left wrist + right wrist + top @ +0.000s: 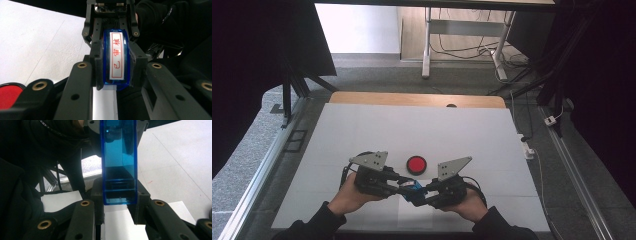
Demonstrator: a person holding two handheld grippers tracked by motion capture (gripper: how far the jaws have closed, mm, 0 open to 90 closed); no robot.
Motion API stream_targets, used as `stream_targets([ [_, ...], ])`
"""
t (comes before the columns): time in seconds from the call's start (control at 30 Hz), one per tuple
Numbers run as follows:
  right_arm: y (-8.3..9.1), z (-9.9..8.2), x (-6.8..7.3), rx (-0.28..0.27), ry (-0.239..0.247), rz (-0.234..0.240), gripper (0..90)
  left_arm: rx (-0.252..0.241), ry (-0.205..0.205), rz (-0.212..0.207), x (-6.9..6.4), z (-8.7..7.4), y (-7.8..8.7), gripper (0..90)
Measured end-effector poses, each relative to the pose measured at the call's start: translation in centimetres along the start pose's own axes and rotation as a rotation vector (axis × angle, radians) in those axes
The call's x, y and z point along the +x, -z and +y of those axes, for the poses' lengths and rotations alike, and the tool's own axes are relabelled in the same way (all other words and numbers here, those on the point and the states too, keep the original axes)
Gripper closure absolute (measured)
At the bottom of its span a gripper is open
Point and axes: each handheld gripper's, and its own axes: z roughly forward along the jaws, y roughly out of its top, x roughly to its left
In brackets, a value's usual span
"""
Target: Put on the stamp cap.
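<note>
Both tongs are clamped on the same small blue translucent plastic stamp (412, 190), which hangs between them just above the white paper sheet (362, 135) near the front edge of the tabletop. The left tongs (399, 184) pinch the end carrying the white label; the right tongs (426, 192) pinch the opposite end, the open blue shell. The jaws of each are drawn in tight against the plastic, with nothing else between them.

The step in hand looks like pulling the stamp's two parts apart, or passing it across. To do it well, keep both grips square on the flat sides so the smooth plastic cannot twist out, pull straight along the stamp's long axis, and stay low over the paper in case one half slips. Only one grip should loosen at a time.

In the left gripper view the stamp (116, 58) shows a white label with red characters inside a red rectangular frame, edged in glossy blue. In the right gripper view its clear blue casing (118, 162) is hollow and ribbed inside. A round red ink pad (416, 164) lies just behind the tongs
</note>
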Motion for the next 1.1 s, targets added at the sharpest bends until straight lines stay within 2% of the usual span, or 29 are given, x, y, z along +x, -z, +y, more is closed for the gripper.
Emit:
stream_targets([
  [0.23,0.0,-0.1,0.0,0.0,0.004,-0.008,69.1,0.012,-0.01,0.009,0.0,0.1,0.0,70.0],
  [0.4,0.0,0.0,0.0,-0.001,0.009,-0.022,67.6,0.016,0.003,0.017,0.0,0.2,0.0,70.0],
  [0.87,0.3,-0.2,0.1,-0.006,-0.005,-0.082,57.3,0.009,0.009,0.056,-0.1,0.4,0.5,69.9],
  [1.1,0.3,-0.2,0.3,0.005,-0.007,-0.104,53.8,0.014,0.012,0.09,-0.3,0.5,0.9,69.9],
])
